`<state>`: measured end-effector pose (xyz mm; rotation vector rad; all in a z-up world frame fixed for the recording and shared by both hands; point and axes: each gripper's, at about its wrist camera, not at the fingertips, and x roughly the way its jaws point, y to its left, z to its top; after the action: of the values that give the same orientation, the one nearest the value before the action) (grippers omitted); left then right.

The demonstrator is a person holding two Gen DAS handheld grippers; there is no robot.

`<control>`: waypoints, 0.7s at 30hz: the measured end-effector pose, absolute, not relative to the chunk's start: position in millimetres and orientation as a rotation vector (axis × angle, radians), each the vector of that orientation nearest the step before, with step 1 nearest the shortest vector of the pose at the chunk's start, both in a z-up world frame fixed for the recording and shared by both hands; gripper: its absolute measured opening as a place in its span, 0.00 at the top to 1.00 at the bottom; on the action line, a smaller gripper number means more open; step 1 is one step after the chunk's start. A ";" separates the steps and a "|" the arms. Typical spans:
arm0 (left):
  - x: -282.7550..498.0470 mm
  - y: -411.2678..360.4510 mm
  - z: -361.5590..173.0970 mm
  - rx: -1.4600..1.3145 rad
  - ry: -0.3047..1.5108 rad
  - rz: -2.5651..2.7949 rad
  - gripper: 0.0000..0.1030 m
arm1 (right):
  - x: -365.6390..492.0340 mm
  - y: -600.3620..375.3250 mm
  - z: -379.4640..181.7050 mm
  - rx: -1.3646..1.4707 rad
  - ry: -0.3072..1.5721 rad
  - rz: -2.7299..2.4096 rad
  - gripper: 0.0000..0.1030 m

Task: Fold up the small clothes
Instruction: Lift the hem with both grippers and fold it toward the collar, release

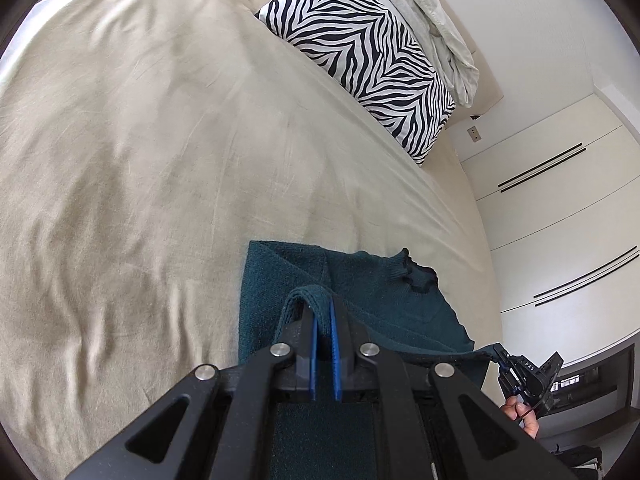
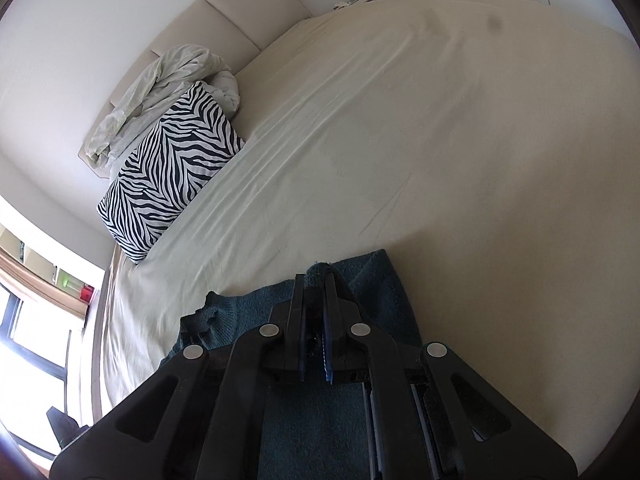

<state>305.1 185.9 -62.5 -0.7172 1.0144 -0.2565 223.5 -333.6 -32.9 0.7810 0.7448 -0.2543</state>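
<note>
Both tools, left tool and right tool, are clamped on a teal sweater's edge over the bed, near a zebra pillow.

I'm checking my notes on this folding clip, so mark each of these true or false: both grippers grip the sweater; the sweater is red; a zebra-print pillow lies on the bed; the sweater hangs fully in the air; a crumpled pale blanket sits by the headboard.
1. Both the left gripper and the right gripper grip the sweater. True.
2. The sweater is red. False: it is dark teal.
3. A zebra-print pillow lies on the bed. True.
4. The sweater hangs fully in the air. False: part of it lies on the bed.
5. A crumpled pale blanket sits by the headboard. True.
</note>
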 end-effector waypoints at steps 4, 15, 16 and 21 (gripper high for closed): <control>322.5 188.3 -87.3 -0.733 1.071 -0.219 0.69 | 252.6 -337.4 -67.0 0.788 0.823 -0.283 0.83; 255.8 194.5 -73.4 -0.658 0.965 -0.232 0.42 | 192.6 -341.3 -58.0 0.736 0.756 -0.271 0.37; 247.4 193.2 -72.7 -0.648 0.956 -0.234 0.42 | 184.2 -336.0 -54.9 0.707 0.766 -0.256 0.43; 210.2 177.0 -84.1 -0.569 0.980 -0.250 0.47 | 139.5 -305.6 -51.8 0.547 0.834 -0.214 0.59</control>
<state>210.2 177.0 -84.1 -0.5690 0.9804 -0.2500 139.5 -305.6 -51.8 0.5472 0.8341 -0.2135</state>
